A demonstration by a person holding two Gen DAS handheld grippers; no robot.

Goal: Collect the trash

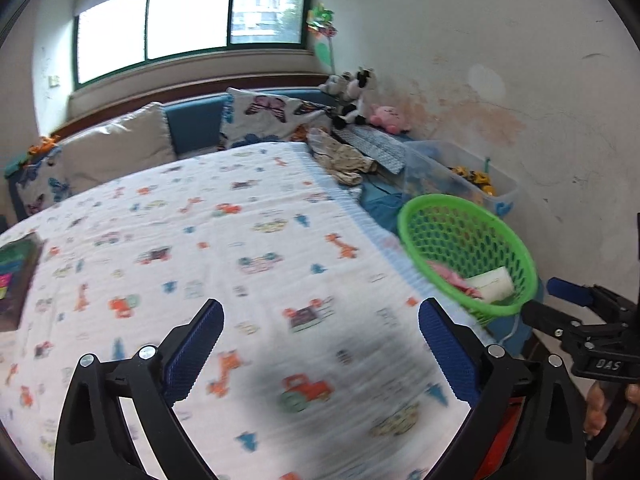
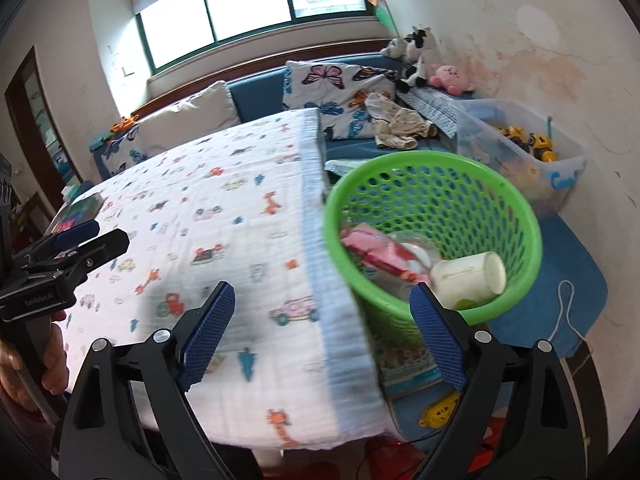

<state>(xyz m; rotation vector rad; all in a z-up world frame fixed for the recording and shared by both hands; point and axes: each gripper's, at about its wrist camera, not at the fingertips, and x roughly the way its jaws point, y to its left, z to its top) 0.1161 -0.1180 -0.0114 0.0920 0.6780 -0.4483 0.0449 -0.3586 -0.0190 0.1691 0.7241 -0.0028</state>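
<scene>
Left wrist view: the left gripper fills the bottom of the frame, its blue-padded jaws spread wide and empty over a white quilted bedspread with small cartoon prints. A round green perforated plastic basket sits at middle right, beyond the right finger, holding pink wrappers and a white cylindrical plastic bottle.

Right wrist view: the right gripper stands released, gripping nothing. The basket lies just above its right finger, the bottle close to that fingertip. The left gripper shows at the left edge.

Child's bedroom, bed, plush toys, toy bin
</scene>
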